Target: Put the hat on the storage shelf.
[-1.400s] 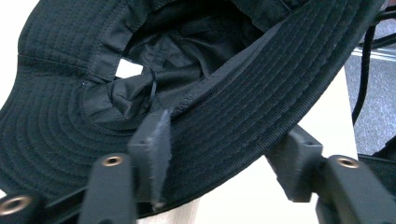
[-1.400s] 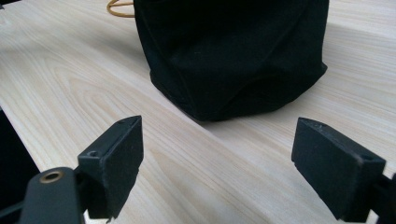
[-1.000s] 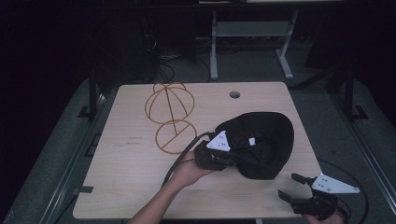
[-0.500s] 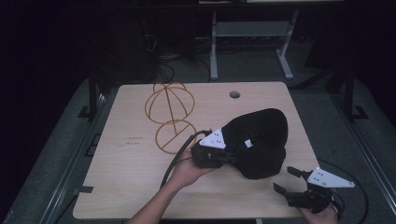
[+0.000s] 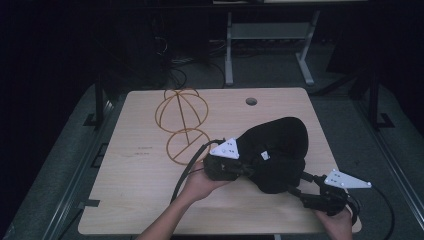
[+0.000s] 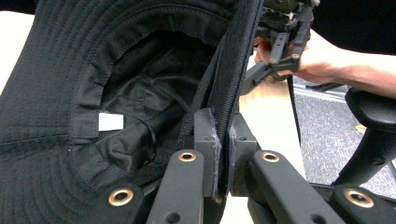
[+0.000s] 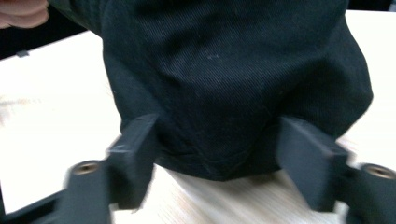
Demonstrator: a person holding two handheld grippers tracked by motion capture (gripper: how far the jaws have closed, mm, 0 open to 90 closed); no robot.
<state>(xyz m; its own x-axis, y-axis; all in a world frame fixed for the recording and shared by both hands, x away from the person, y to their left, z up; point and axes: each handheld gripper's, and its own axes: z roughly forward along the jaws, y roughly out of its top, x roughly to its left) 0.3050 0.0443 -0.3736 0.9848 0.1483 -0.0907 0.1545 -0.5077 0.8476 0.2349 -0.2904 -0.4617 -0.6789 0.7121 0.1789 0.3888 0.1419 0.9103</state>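
Observation:
A black bucket hat [image 5: 280, 142] lies on the wooden table [image 5: 135, 195], right of centre. My left gripper [image 5: 248, 170] is shut on its brim, and in the left gripper view the brim's edge [image 6: 223, 116] is pinched between the two pads of the left gripper [image 6: 223, 140], beside the hat's lining [image 6: 116, 74]. My right gripper [image 5: 298, 183] has come in at the hat's near right end. In the right gripper view the hat's crown [image 7: 224, 70] sits between the jaws of the right gripper [image 7: 219, 140], which have just been closing. The pads [image 7: 137, 137] stand at its sides without squeezing the cloth.
A gold wire hat stand [image 5: 182, 112] with a ring base [image 5: 187, 145] stands at the table's back left. A round cable hole [image 5: 251, 101] is at the back. Cables trail from both grippers. The table's right edge [image 5: 330, 150] is close to my right gripper.
My right gripper has moved left up to the hat, and its jaws have narrowed around the hat's end. The hat has bunched slightly leftward. My left gripper has stayed in place on the brim.

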